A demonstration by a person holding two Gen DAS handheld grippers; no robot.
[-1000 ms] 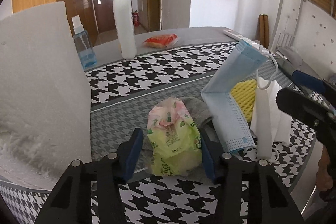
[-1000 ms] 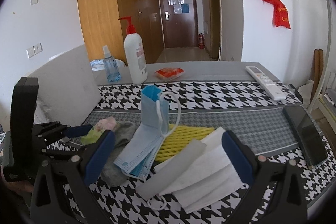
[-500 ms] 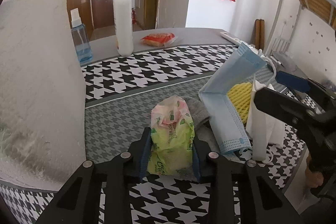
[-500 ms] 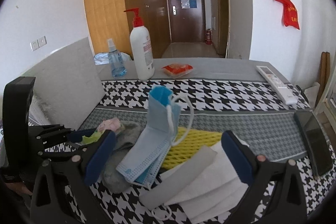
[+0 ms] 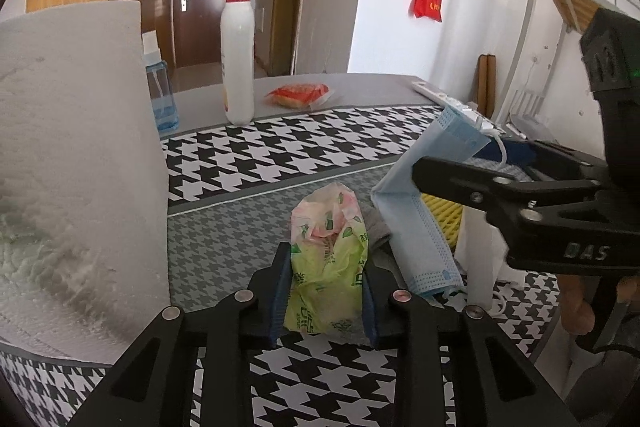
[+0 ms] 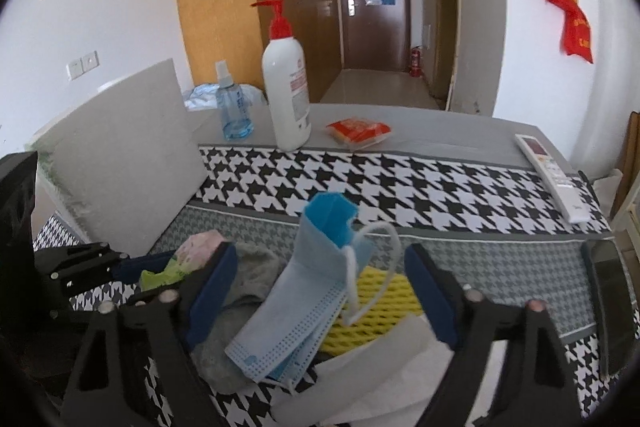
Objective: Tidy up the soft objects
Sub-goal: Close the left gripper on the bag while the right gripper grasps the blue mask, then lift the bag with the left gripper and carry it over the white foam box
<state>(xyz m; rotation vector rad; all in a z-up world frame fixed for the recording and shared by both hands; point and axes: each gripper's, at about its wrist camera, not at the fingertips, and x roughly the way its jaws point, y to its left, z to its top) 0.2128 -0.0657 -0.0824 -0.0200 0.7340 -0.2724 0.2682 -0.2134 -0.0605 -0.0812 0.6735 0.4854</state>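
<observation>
- Now, task items: a heap of soft things on the near part of the houndstooth tablecloth (image 6: 400, 187).
- Tissue pack (image 5: 326, 275): crinkled plastic wrapper, green low down, pink and white at the top, lying lengthwise between the blue pads of the left gripper (image 5: 325, 291). Pads press both its sides; the jaws have just been closing and are now clamped on the pack.
- Blue face mask (image 6: 298, 303): pleated, folded, far half standing up in a peak, white ear loop arching to the right. It lies between the fingers of the right gripper (image 6: 320, 291), whose jaws have just been narrowing; pads do not touch it, so this claw is released.
- Grey cloth (image 6: 240, 287): soft and rumpled, under the mask and the tissue pack.
- Yellow foam net (image 6: 384, 303): mesh sleeve, right of the mask, partly beneath it.
- White paper sheets (image 6: 384, 367): nearest the right camera, cut off by the lower edge; what kind they are I cannot tell.
- Hidden or unclear: near end of the tissue pack lies behind the left fingers; print on the wrapper is unreadable. In the left view the right gripper's body covers most of the yellow net.
- Containers: white pump bottle (image 6: 286, 87) with red pump, contents not visible; small blue spray bottle (image 6: 234, 107), clear, with liquid inside. Both stand upright at the far left.
- Red snack packet (image 6: 356, 131) lies just right of the pump bottle.
</observation>
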